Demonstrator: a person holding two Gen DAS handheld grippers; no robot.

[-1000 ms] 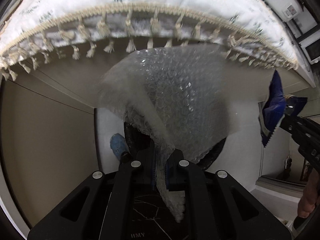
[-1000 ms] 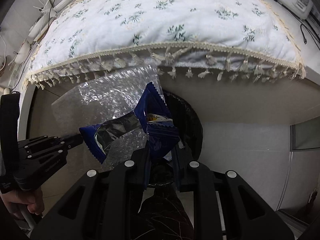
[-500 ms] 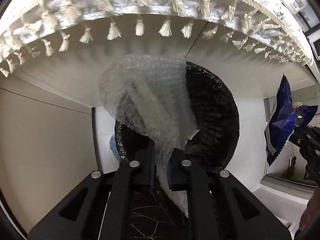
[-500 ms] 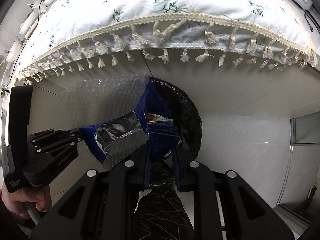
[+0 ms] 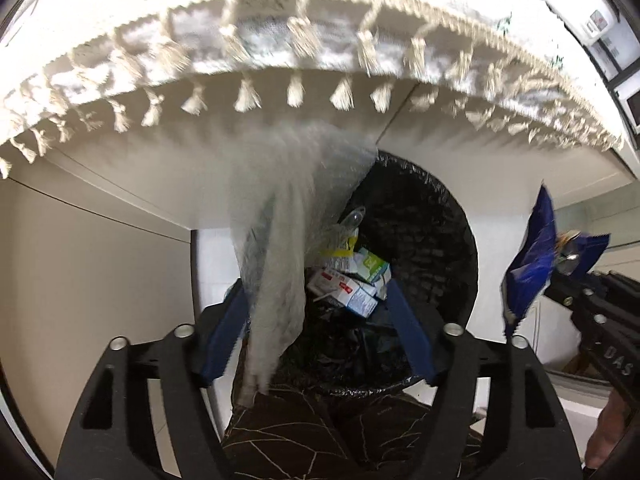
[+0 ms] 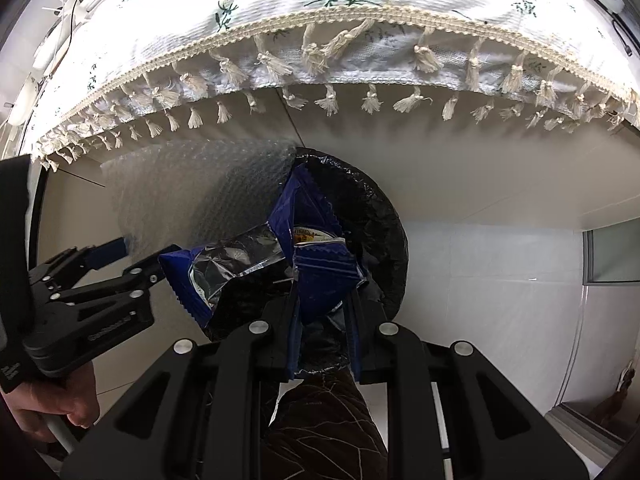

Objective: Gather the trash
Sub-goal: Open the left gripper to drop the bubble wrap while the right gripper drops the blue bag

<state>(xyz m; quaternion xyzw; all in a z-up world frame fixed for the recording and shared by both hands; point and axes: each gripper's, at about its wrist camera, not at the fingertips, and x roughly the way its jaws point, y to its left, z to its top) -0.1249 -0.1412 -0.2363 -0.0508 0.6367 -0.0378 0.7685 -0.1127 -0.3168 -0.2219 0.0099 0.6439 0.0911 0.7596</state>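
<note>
A sheet of clear bubble wrap (image 5: pixel 288 216) hangs loose against the left finger of my open left gripper (image 5: pixel 316 320), above a bin lined with a black bag (image 5: pixel 436 240). The bin holds cartons and other trash (image 5: pixel 352 280). In the right wrist view the bubble wrap (image 6: pixel 192 192) shows beyond the left gripper (image 6: pixel 132 256). My right gripper (image 6: pixel 324 320) is shut on a blue snack wrapper (image 6: pixel 320 272) with a silver inside, over the bin's near rim (image 6: pixel 384 216). The wrapper (image 5: pixel 536 256) also shows at the right of the left wrist view.
A table with a white flowered cloth (image 6: pixel 360 8) and a tasselled fringe (image 5: pixel 296 56) overhangs the bin. A white cabinet front (image 5: pixel 100 260) stands left of the bin. The floor to the right is pale tile (image 6: pixel 500 288).
My left gripper has opened and the bubble wrap has come free of its grip, sagging toward the bin. The bin's contents have come into view. The right gripper still holds the wrapper.
</note>
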